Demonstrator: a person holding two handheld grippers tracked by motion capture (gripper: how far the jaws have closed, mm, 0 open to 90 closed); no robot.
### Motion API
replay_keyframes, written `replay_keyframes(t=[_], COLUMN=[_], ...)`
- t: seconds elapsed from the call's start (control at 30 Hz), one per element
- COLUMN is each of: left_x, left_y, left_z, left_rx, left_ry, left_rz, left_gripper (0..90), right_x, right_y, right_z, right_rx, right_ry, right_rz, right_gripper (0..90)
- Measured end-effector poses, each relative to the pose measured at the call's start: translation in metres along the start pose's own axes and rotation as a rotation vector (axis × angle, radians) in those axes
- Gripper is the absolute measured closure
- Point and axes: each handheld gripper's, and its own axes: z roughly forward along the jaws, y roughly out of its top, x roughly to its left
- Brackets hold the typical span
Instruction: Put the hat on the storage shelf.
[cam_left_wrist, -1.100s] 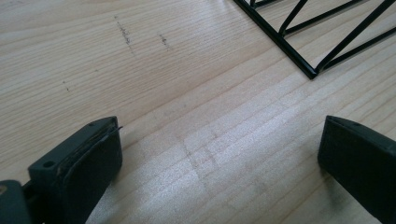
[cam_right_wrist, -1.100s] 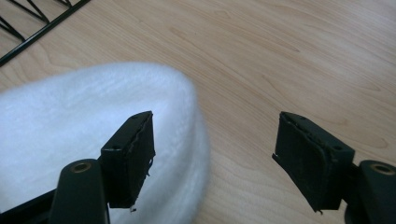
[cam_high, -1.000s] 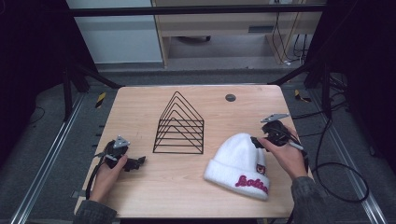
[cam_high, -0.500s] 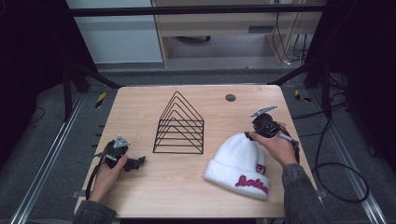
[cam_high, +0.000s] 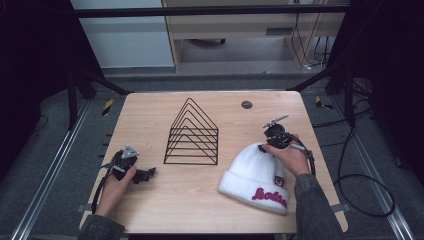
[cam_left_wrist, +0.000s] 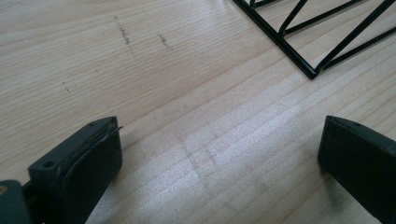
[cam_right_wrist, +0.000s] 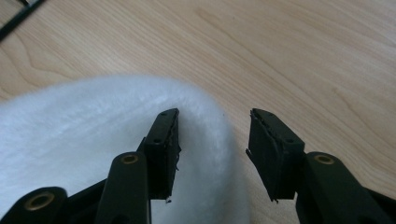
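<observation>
Right gripper (cam_right_wrist: 212, 156) fingers (cam_right_wrist: 164, 140) just closing, still parted, astride white beanie (cam_right_wrist: 93, 140) crown edge

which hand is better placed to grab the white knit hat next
Right. The right gripper sits at the crown edge of the white knit beanie, jaws just closing around its fabric. The left gripper rests on bare wood beyond the black wire rack.

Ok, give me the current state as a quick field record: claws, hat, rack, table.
right claw: at the top edge of the white beanie, jaws have just been closing, part open, crown fabric between them, pads not yet pressing
left claw: open, resting low over bare wood, nothing between the jaws
white beanie: lying flat at the right front, red lettering on the cuff
wire rack: black, triangular, upright mid-table, untouched
table: light wood, small dark disc near the far edge
</observation>
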Motion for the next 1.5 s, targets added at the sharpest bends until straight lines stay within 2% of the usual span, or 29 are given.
replay_keyframes(t=[0.17, 0.37, 0.43, 0.47, 0.5, 0.53, 0.73, 0.77, 0.83, 1.0, 1.03, 1.07, 1.13, 1.37, 1.5], left_x=[0.000, 0.000, 0.000, 0.000, 0.000, 0.000, 0.000, 0.000, 0.000, 0.000, 0.000, 0.000, 0.000, 0.000, 0.000], left_y=[0.000, 0.000, 0.000, 0.000, 0.000, 0.000, 0.000, 0.000, 0.000, 0.000, 0.000, 0.000, 0.000, 0.000, 0.000], left_z=[0.000, 0.000, 0.000, 0.000, 0.000, 0.000, 0.000, 0.000, 0.000, 0.000, 0.000, 0.000, 0.000, 0.000, 0.000], left_rx=[0.000, 0.000, 0.000, 0.000, 0.001, 0.002, 0.000, 0.002, 0.000, 0.001, 0.001, 0.001, 0.001, 0.001, 0.001], left_ry=[0.000, 0.000, 0.000, 0.000, 0.001, 0.000, 0.000, 0.001, 0.000, 0.000, 0.000, 0.000, 0.000, 0.000, 0.000], left_rz=[0.002, 0.000, 0.001, 0.001, 0.003, 0.002, 0.000, 0.001, 0.002, 0.002, 0.002, 0.002, 0.002, 0.002, 0.002], left_gripper=[0.0, 0.0, 0.0, 0.0, 0.0, 0.0, 0.0, 0.0, 0.0, 0.0, 0.0, 0.0, 0.0, 0.0, 0.0], right_x=[0.001, 0.007, 0.008, 0.008, 0.008, 0.009, 0.011, 0.013, 0.019, 0.034, 0.034, 0.041, 0.048, 0.064, 0.073], right_y=[-0.006, -0.007, -0.008, -0.008, -0.009, -0.009, -0.010, -0.010, -0.010, -0.010, -0.010, -0.010, -0.009, -0.005, 0.000], right_z=[0.005, 0.007, 0.008, 0.008, 0.008, 0.007, -0.005, -0.011, -0.031, -0.070, -0.070, -0.086, -0.102, -0.143, -0.158], right_rx=[0.026, 0.043, 0.052, 0.052, 0.046, 0.042, -0.019, -0.044, -0.129, -0.241, -0.241, -0.288, -0.327, -0.425, -0.458], right_ry=[0.006, 0.004, 0.008, 0.008, 0.016, 0.015, 0.014, 0.015, 0.024, 0.034, 0.034, 0.048, 0.054, 0.089, 0.086], right_rz=[0.019, -0.007, -0.008, -0.008, -0.019, -0.022, -0.030, -0.031, -0.054, -0.090, -0.090, -0.105, -0.122, -0.154, -0.183], right_gripper=[54.6, 67.1, 75.6, 75.6, 81.2, 82.2, 83.4, 83.5, 83.7, 84.0, 84.0, 84.0, 84.0, 84.1, 84.1])
